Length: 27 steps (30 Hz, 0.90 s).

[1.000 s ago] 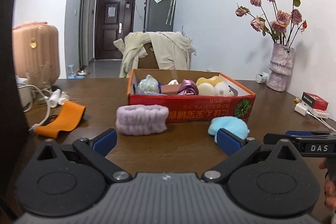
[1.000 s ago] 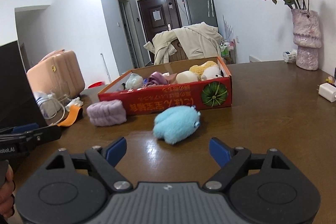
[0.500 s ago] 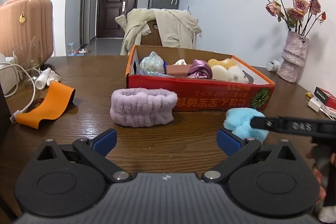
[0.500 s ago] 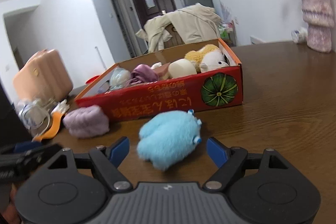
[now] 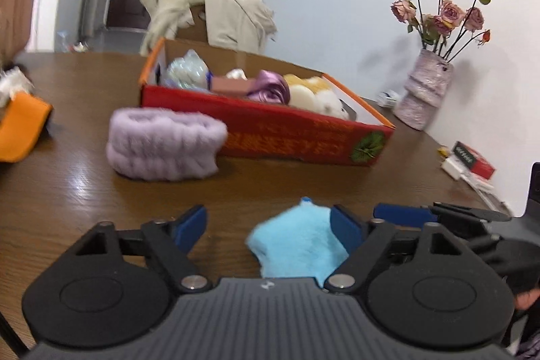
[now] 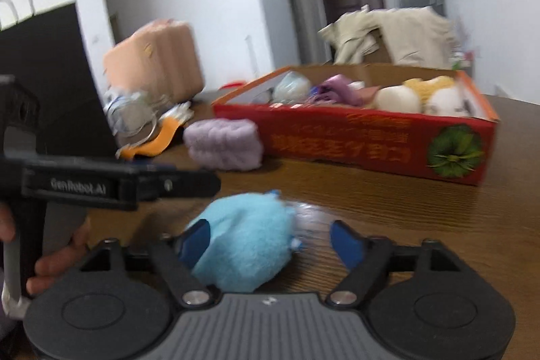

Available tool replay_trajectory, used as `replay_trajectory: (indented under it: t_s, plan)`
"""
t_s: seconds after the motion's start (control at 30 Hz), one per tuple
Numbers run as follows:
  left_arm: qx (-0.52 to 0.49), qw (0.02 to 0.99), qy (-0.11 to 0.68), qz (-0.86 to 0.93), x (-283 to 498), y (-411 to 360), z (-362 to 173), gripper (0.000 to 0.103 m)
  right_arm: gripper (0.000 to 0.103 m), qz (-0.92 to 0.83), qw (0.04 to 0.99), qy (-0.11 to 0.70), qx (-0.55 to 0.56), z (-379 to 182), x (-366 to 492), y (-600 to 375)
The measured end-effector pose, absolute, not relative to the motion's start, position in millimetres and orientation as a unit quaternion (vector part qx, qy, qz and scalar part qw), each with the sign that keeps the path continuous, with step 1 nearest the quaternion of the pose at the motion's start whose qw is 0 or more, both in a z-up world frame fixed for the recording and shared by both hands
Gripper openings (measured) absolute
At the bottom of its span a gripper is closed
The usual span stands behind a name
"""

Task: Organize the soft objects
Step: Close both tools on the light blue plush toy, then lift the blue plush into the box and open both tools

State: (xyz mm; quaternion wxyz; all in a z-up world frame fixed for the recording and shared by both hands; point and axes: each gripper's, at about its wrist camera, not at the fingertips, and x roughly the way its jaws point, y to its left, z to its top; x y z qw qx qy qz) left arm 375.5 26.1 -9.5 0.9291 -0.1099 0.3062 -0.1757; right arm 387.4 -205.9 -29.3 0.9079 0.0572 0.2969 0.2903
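Both claws have closed in on the blue plush toy (image 6: 244,242) since a second ago, their jaws narrowing.

It lies on the tabletop (image 5: 84,191) between the right claw (image 6: 270,242) fingers, left pad touching, right pad clear; the left claw (image 5: 266,226) touches it with one pad. Neither clenches it. Beyond sit the lilac headband (image 5: 165,144) and red box (image 5: 303,137).

"GenRobot.AI" on left gripper (image 6: 194,183), box lettering unreadable
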Motion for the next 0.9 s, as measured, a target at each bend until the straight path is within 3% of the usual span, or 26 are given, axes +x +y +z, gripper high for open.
replay_trajectory:
  t_s: [0.17, 0.33, 0.43, 0.6, 0.9]
  plan:
    - [-0.147, 0.909, 0.345, -0.182, 381.2, 32.9, -21.1, 0.065, 0.059, 0.278, 0.904, 0.305, 0.115, -30.6, 390.7, -218.9]
    - [-0.164, 0.902, 0.347, -0.196, 378.8, 37.3, -19.5, 0.063, 0.053, 0.288, 0.882, 0.341, 0.152, -41.3, 396.9, -219.7]
    - [-0.167, 0.896, 0.358, -0.204, 380.8, 35.1, -22.7, 0.045, 0.048, 0.305, 0.871, 0.344, 0.174, -43.9, 396.6, -218.6]
    - [-0.175, 0.893, 0.360, -0.206, 380.5, 36.1, -24.0, 0.038, 0.035, 0.297, 0.866, 0.353, 0.195, -50.4, 399.3, -219.1]
    - [-0.156, 0.898, 0.354, -0.208, 376.7, 30.0, -22.4, 0.030, 0.041, 0.296, 0.863, 0.357, 0.201, -53.9, 399.7, -217.7]
